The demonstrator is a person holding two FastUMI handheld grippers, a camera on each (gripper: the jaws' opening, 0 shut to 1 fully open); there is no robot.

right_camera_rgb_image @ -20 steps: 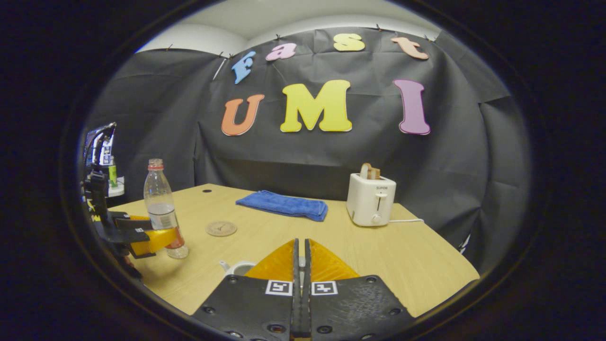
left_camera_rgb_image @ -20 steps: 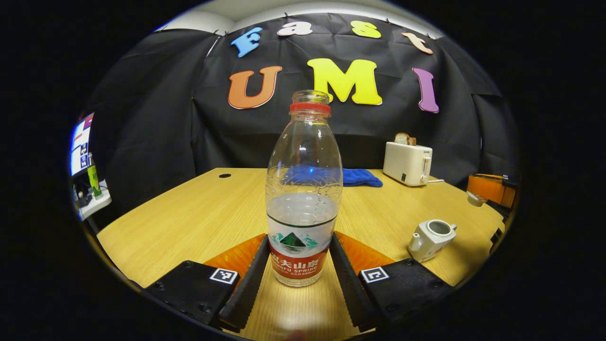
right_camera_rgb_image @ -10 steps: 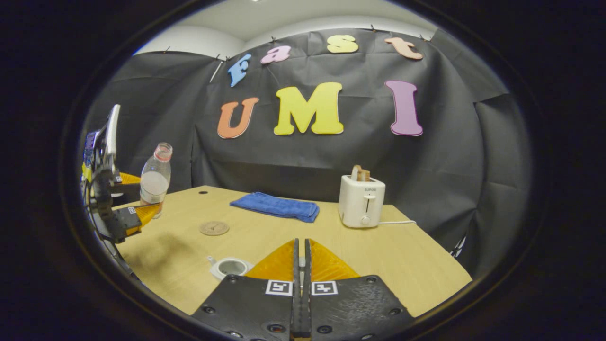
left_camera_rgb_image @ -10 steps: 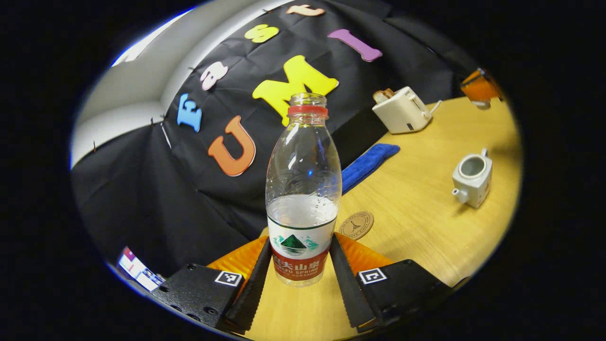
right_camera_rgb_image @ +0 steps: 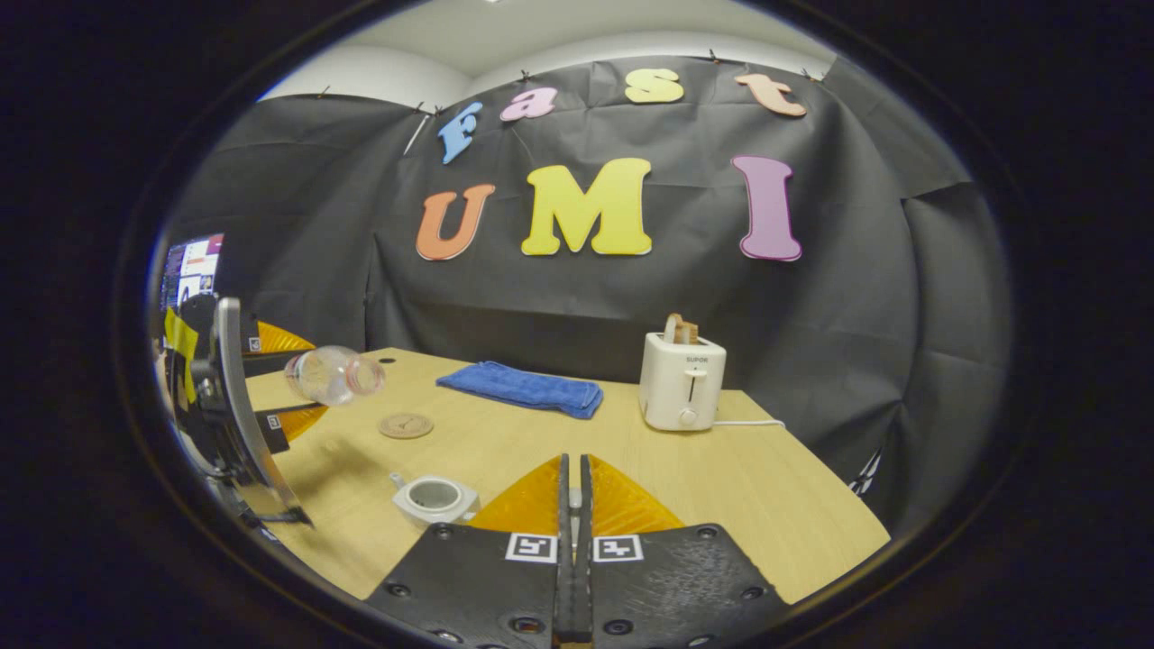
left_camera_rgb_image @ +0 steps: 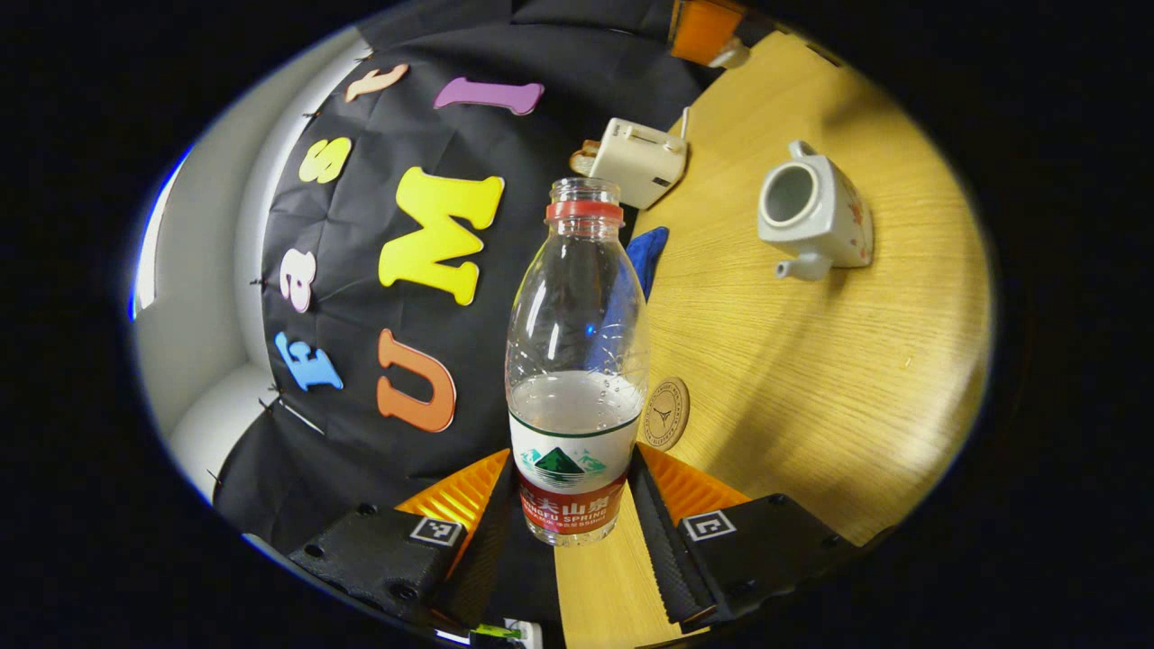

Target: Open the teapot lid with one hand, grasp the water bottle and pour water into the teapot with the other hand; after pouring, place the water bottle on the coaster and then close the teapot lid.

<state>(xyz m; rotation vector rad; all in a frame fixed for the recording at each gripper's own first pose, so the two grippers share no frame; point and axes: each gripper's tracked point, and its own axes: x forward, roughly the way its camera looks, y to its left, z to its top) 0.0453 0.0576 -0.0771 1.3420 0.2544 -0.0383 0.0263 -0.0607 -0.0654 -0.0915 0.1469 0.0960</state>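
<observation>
My left gripper [left_camera_rgb_image: 570, 464] is shut on the lower, labelled part of a clear, uncapped water bottle [left_camera_rgb_image: 577, 361] with a red neck ring. In the right gripper view the bottle [right_camera_rgb_image: 329, 374] lies almost level in the air at the left, above the table, its mouth pointing right. The white teapot [left_camera_rgb_image: 816, 216] stands open on the table, also seen as the teapot [right_camera_rgb_image: 435, 498] just left of my fingers. A round coaster [right_camera_rgb_image: 406, 425] lies between bottle and teapot. My right gripper [right_camera_rgb_image: 571, 464] is shut on the teapot lid [right_camera_rgb_image: 574, 498], which shows as a pale sliver.
A white toaster [right_camera_rgb_image: 681, 392] with bread stands at the back right of the wooden table [right_camera_rgb_image: 766, 505]. A folded blue cloth [right_camera_rgb_image: 523, 389] lies at the back middle. A lit screen [right_camera_rgb_image: 189, 266] is beyond the table's left edge.
The left gripper has lifted the bottle off the table and tipped it from upright to nearly level. The right gripper has stayed shut and barely moved.
</observation>
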